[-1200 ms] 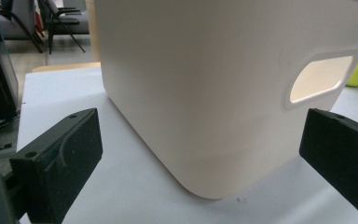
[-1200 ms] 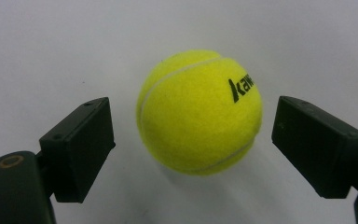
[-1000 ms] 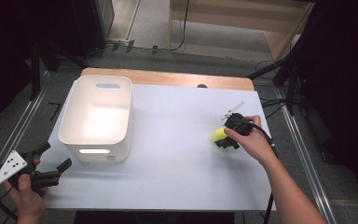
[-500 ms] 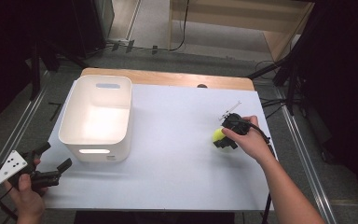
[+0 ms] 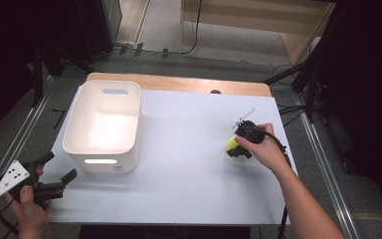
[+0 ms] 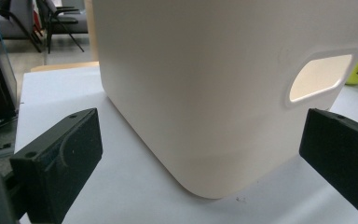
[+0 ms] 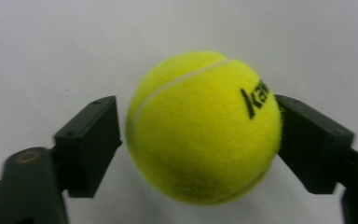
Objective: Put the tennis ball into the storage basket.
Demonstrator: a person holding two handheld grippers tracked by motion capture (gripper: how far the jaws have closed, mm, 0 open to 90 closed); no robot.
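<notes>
One ball (image 7: 204,128), one bin (image 5: 104,124) and two grippers are on or at the white table (image 5: 179,189). The right gripper (image 5: 237,149) has just been closing its jaws, and the ball sits between them: in the right gripper view both pads press its sides, the right pad beside the black lettering, so it grips the ball. In the high view the ball shows as a yellow patch just beyond the hand, resting on or barely off the sheet; which of the two is hard to tell. Between this gripper and the bin lies open white sheet with nothing standing in it. The table's right edge runs close behind the hand. The left gripper (image 5: 54,172) is held at the near left corner with its jaws wide apart and nothing between them. Just ahead of it stands the bin, whose near wall with a handle slot (image 6: 318,77) blocks the way forward. The ball peeks past that wall, far off to the right.
</notes>
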